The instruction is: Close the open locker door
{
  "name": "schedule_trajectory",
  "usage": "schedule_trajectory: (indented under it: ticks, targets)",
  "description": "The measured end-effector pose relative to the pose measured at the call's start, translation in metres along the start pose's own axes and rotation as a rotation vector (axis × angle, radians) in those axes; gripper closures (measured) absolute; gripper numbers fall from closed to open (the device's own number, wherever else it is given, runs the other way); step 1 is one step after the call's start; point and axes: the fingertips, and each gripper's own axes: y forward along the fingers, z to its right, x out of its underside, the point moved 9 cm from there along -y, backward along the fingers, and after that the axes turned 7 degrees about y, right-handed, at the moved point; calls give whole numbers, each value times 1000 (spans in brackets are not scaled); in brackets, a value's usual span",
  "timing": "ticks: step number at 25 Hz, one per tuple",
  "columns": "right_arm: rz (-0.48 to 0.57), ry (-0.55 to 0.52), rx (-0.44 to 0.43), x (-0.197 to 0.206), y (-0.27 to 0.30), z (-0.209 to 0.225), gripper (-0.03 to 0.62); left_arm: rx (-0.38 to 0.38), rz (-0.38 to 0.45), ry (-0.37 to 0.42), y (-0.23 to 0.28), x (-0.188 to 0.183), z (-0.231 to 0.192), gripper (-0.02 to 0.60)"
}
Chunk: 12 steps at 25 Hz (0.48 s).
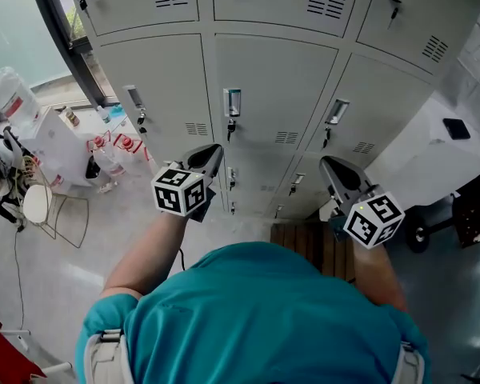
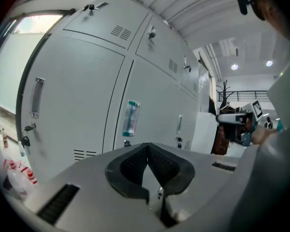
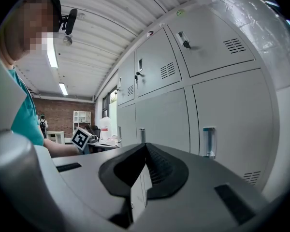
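Lockers of pale grey sheet metal (image 1: pixel 272 78) stand in rows straight ahead of the person, who wears a teal shirt (image 1: pixel 256 310) and holds both tools up toward them. No open locker door can be picked out. Every door in the head view and in both gripper views lies flush with its frame, so either the task's door is already pushed home or it sits outside these views; I cannot tell which. The left gripper (image 1: pixel 213 152), a grey hand-held tool with black ribbed pads and a marker cube, points at the middle column just below the clear upright handle with a teal cap (image 1: pixel 232 102). In its own view its jaws are clenched tip to tip with nothing between them, clear of the metal. The right gripper (image 1: pixel 330 165), of the same build, is likewise pressed closed and empty, aimed at the neighbouring column. Closed jaws make a blunt nose, which suits pushing a door rather than grasping it, and that likely explains why both are held so. Neither touches a locker.
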Motion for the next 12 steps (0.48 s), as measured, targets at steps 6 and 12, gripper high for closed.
schedule_trajectory:
  ticks: [6, 12]
  targets:
    - [-21, 15, 33, 10, -6, 1, 595, -127, -208, 241, 55, 17, -8, 574]
    - [-25, 26, 72, 15, -12, 3, 595, -228, -341, 791, 95, 20, -1, 572]
